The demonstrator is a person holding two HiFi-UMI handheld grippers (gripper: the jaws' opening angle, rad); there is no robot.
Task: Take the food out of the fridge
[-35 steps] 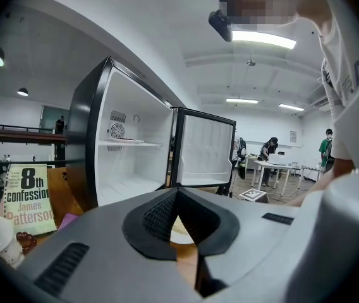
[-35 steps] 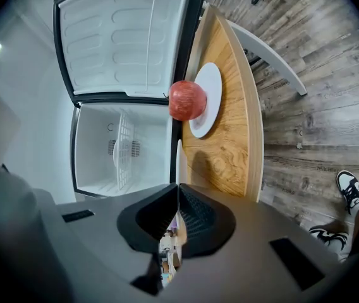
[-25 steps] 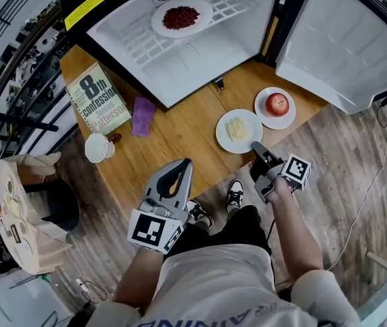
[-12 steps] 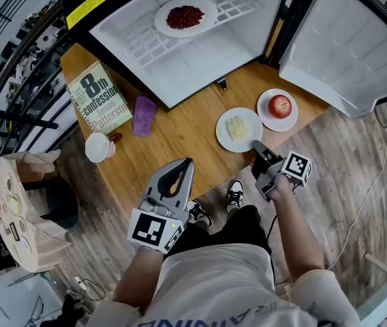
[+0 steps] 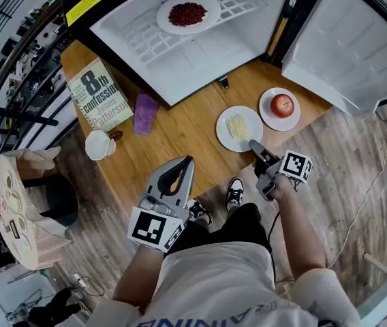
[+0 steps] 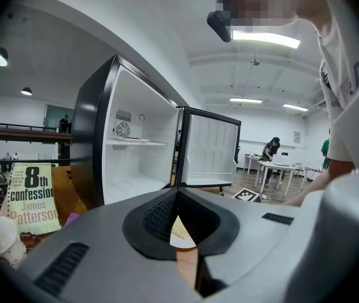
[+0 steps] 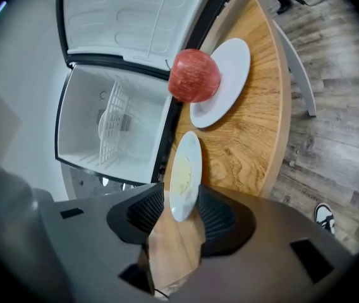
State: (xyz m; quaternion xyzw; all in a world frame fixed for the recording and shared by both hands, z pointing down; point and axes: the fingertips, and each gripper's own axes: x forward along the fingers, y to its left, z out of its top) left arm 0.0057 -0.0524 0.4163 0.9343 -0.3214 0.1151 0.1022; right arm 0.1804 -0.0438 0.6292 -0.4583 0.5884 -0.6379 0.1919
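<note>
A white plate of red food (image 5: 187, 13) lies on the wire shelf inside the open fridge (image 5: 180, 53). On the wooden table (image 5: 173, 142) rest a plate of pale food (image 5: 238, 128) and a red apple (image 5: 282, 104) on its own plate (image 5: 270, 119). My right gripper (image 5: 253, 146) is at the pale plate's near rim. Its jaws have just been opening, and the rim (image 7: 184, 175) stands between the pads with a gap on each side. The apple (image 7: 194, 76) lies beyond. My left gripper (image 5: 187, 162) hangs off the table's near edge, tips together and empty (image 6: 177, 197).
The fridge door (image 5: 357, 46) stands swung open at the right. A book (image 5: 97, 95), a purple cloth (image 5: 144, 114) and a white cup (image 5: 98, 146) lie on the table's left part. A railing and a wooden stool are on the left.
The right gripper has rolled a little and shifted slightly toward the pale plate's rim. The left gripper and both plates on the table have kept their places.
</note>
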